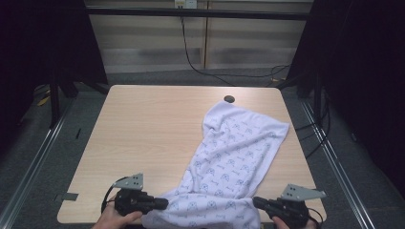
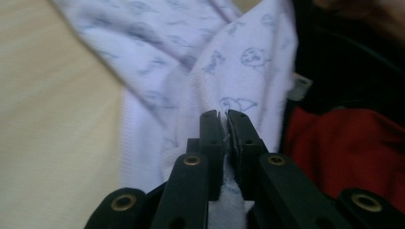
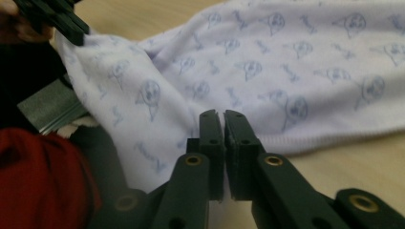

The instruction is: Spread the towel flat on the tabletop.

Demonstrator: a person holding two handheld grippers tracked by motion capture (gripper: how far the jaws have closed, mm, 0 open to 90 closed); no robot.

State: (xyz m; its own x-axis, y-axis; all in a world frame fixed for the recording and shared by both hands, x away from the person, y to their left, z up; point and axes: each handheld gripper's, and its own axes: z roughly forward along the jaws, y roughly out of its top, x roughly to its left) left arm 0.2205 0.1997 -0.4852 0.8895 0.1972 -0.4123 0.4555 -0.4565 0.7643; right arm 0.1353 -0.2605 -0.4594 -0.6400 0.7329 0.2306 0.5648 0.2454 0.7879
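On the near edge of the worktop point(image 1: 143, 119): one white printed cloth point(image 1: 229, 157), lying diagonally toward the far right corner, its near end pinched at either side by the left hand-held gripper point(image 1: 165, 203) and right hand-held gripper point(image 1: 255, 202), both clamped on fabric, seemingly to spread it flat.

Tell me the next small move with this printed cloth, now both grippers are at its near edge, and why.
Probably lift both hands and draw them apart. The left gripper and right gripper each pinch the white printed cloth at its near edge, which hangs bunched over the table front, so spreading would pull that edge straight.
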